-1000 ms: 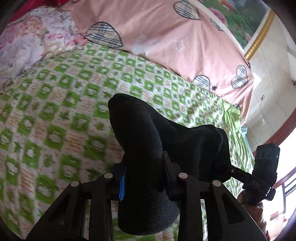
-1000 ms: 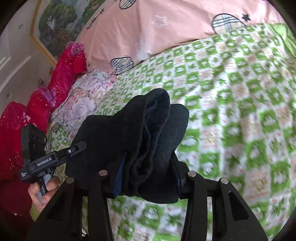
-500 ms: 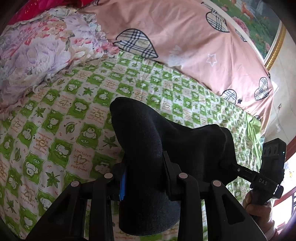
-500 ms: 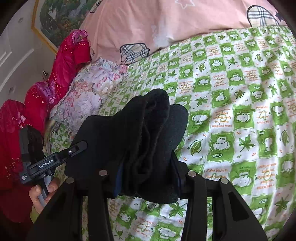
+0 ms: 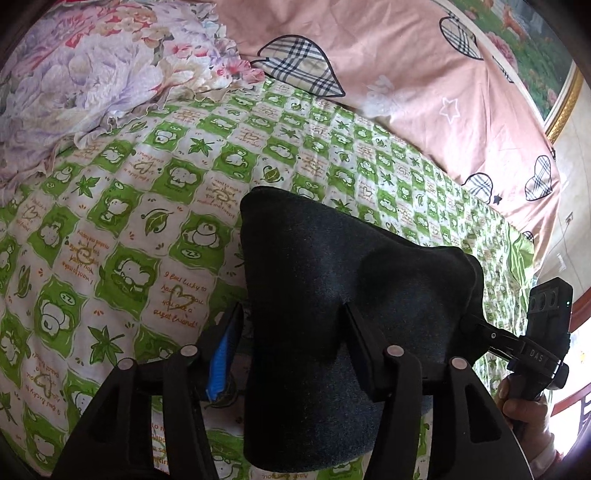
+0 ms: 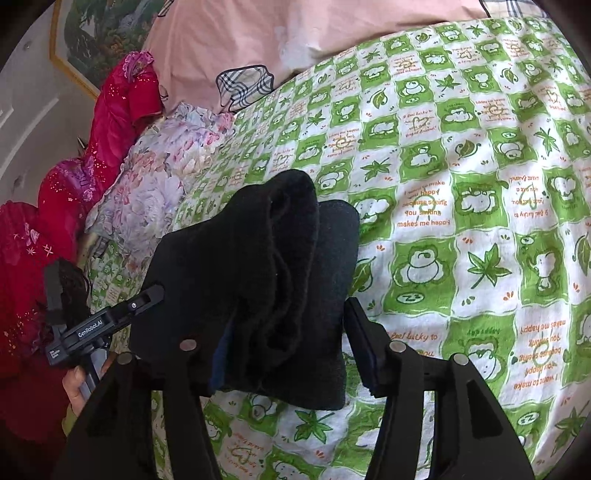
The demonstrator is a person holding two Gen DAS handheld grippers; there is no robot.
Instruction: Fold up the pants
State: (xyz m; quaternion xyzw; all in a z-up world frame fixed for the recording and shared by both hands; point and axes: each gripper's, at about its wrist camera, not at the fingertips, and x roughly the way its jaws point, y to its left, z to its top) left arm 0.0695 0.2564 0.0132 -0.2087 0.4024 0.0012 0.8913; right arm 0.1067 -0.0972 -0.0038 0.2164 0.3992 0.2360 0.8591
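Observation:
The black pants (image 5: 332,288) hang as a folded bundle between my two grippers, lifted above the green-and-white bed sheet (image 5: 122,229). My left gripper (image 5: 291,332) is shut on one end of the pants, the cloth bulging between its fingers. My right gripper (image 6: 284,332) is shut on the other end of the pants (image 6: 266,266), where several thick folded layers show. The right gripper also shows at the right edge of the left wrist view (image 5: 480,328). The left gripper shows at the left of the right wrist view (image 6: 147,295).
A floral pillow (image 5: 74,74) lies at the head of the bed. A pink quilt with plaid hearts (image 5: 406,74) lies along the far side. Red bedding (image 6: 110,118) is piled by the pillow. A framed picture (image 6: 99,33) hangs on the wall.
Both grippers have moved forward and down over the bed with the pants held between them. The sheet pattern looks larger and nearer. The grip on the pants is unchanged.

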